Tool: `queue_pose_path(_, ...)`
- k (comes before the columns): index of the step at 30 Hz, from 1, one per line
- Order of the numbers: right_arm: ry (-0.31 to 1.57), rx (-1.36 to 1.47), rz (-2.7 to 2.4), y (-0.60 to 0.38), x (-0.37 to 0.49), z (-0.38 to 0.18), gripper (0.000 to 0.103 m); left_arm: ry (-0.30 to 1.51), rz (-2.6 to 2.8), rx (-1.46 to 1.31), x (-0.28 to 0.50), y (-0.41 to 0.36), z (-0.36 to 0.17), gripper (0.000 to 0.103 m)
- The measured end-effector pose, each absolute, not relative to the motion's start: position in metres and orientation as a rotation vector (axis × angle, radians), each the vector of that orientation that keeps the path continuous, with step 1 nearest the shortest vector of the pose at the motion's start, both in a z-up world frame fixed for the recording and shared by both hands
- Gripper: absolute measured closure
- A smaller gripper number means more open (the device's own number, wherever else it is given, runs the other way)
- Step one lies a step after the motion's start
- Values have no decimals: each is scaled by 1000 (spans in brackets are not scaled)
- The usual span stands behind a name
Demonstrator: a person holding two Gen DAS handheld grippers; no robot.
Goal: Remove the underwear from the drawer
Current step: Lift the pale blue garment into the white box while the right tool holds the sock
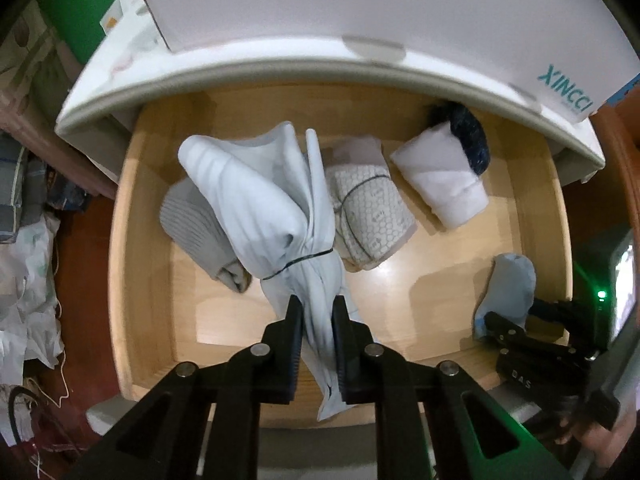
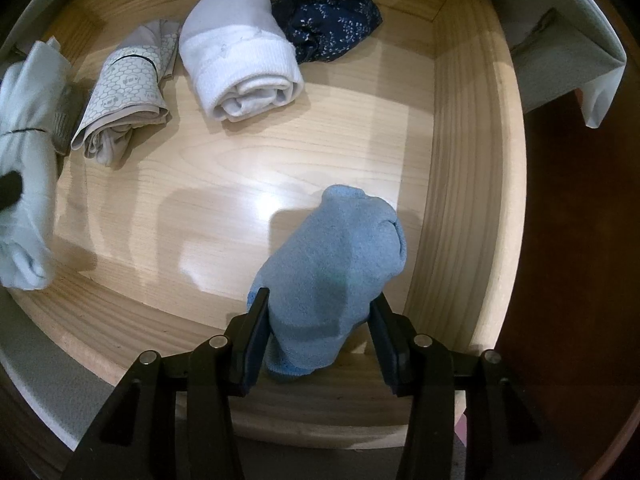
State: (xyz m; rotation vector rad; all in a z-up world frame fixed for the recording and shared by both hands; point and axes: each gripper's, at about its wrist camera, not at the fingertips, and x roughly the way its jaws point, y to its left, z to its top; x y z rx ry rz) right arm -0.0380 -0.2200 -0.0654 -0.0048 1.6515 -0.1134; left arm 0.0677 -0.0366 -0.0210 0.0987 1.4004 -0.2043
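A white box (image 1: 360, 4) on top of the white cabinet (image 1: 248, 76) carries the teal word "XINCCI", seen upside down in the left wrist view. The right tool's body there bears the letters "DAS". The honeycomb-print roll (image 2: 124, 96) has small repeated marks in its cells, too small to read.

The left tool (image 1: 316, 312) points down into the open wooden drawer (image 1: 532, 216); its fingers are pressed together on the lower end of the pale blue underwear bundle (image 1: 260, 200), which is tied with a thin dark band. The bundle's wide upper part fans out over a grey ribbed roll (image 1: 192, 220). The right tool (image 2: 320, 304) also points down, its fingers pinching a light blue sock (image 2: 340, 256) whose toe end rests on the drawer floor near the right wall.

Only the left view shows the cabinet top, the box, a green surface behind it, the red-brown floor (image 1: 84, 240) and the crumpled white bags (image 1: 28, 280) at the left. It also shows the right tool and sock at the drawer's right front. Only the right view shows the navy floral-print piece (image 2: 332, 12) plainly, tucked in the back right corner and touching the white rolled garment (image 2: 240, 68); it shows the left tool merely as a dark tip at the left edge, on the pale bundle.

The rolls sit along the back half of the drawer. The front middle of its floor is bare, glossy wood between the two tools, and the side walls stand near the sock on the right.
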Motion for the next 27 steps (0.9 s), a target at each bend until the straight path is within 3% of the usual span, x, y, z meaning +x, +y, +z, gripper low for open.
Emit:
queue_pose_path(11,1643,-18,-137,-214,-35,-65,58,1275,-287,165,53,-30,37,89)
queue_pose_path(27,1629,-27,-150,-211,-37,-68,57,1015,-395,152,50,-12,190,95)
